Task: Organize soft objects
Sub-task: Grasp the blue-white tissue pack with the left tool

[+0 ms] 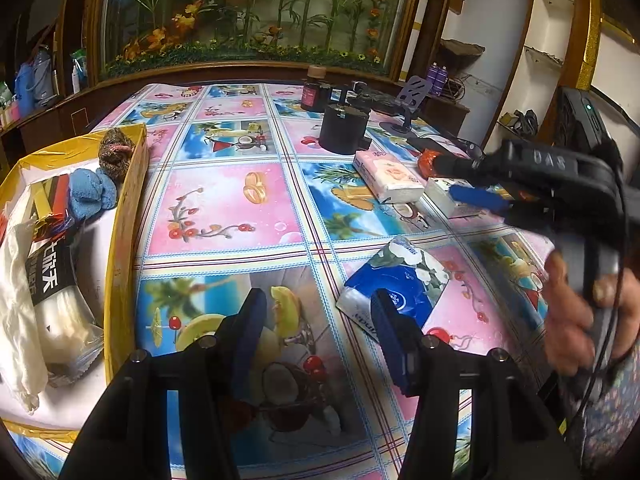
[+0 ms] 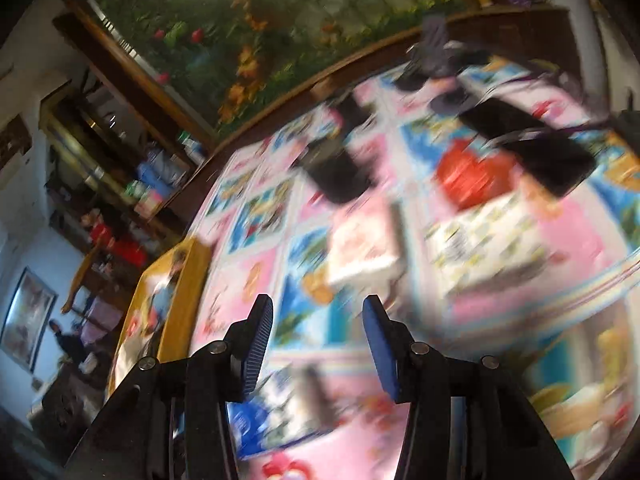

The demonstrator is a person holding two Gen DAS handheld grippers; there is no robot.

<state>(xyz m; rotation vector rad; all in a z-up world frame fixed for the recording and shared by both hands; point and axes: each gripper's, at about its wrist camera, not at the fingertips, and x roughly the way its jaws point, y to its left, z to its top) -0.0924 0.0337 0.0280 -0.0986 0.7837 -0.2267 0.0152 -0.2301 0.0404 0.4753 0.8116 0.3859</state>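
Observation:
My left gripper [image 1: 320, 320] hovers open over the patterned tablecloth, nothing between its blue pads. A blue tissue pack [image 1: 396, 280] lies just beyond its right finger. Farther off lie a pink tissue pack [image 1: 388, 176] and a white pack [image 1: 444, 200]. My right gripper [image 1: 448, 178], held by a hand [image 1: 572, 312], reaches in from the right above the white pack. In the blurred right wrist view this gripper [image 2: 318, 332] is open and empty, with the pink pack [image 2: 364, 248] and the white patterned pack [image 2: 484, 252] ahead of it.
A yellow box [image 1: 124, 216] at the left holds a blue cloth [image 1: 90, 194], a wiry scrubber [image 1: 116, 152] and a white packaged item [image 1: 52, 280]. At the back stand a black cylinder [image 1: 344, 128], a dark bottle [image 1: 314, 94] and a phone stand [image 1: 416, 92]. A red object [image 2: 468, 176] lies beyond the packs.

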